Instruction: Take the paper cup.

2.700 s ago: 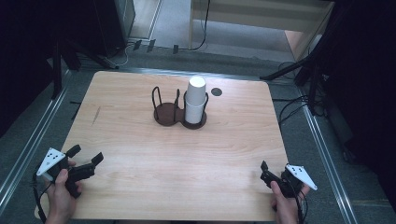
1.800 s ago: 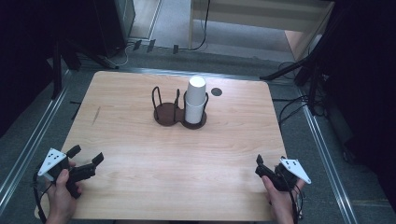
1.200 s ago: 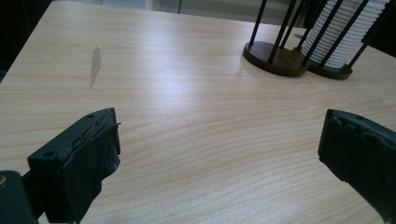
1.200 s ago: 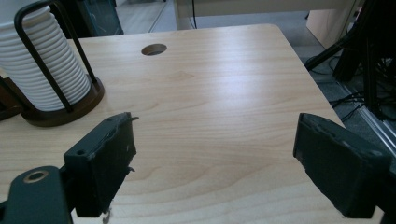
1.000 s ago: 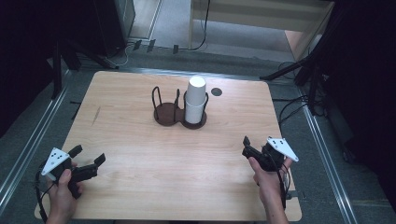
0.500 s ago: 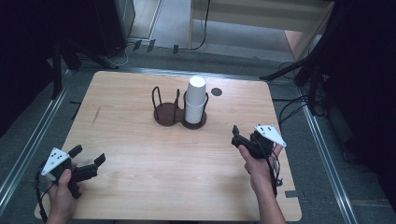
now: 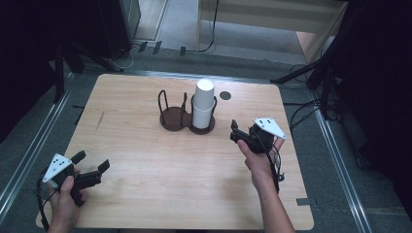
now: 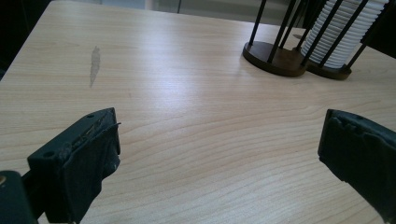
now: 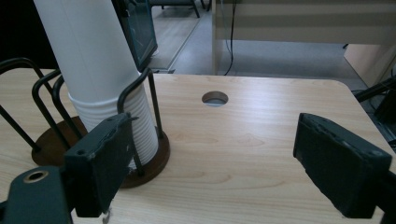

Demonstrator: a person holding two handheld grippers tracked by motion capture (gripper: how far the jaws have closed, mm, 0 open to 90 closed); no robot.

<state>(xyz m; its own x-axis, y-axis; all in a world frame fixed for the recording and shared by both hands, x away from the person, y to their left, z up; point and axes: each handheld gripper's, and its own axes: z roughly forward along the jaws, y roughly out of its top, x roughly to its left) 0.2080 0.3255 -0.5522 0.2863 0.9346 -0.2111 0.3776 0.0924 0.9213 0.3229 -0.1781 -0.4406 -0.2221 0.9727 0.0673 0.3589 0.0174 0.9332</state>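
Ample bare table — tools apart

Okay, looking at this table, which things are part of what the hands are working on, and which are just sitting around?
Part of the job:
- stack of white cups, standing in one side of the holder
- dark wire cup holder; its other side is vacant
- right gripper, open, beside the cups
- left gripper, open, at the near corner

Just there:
- round hole in the table
- cables on the floor
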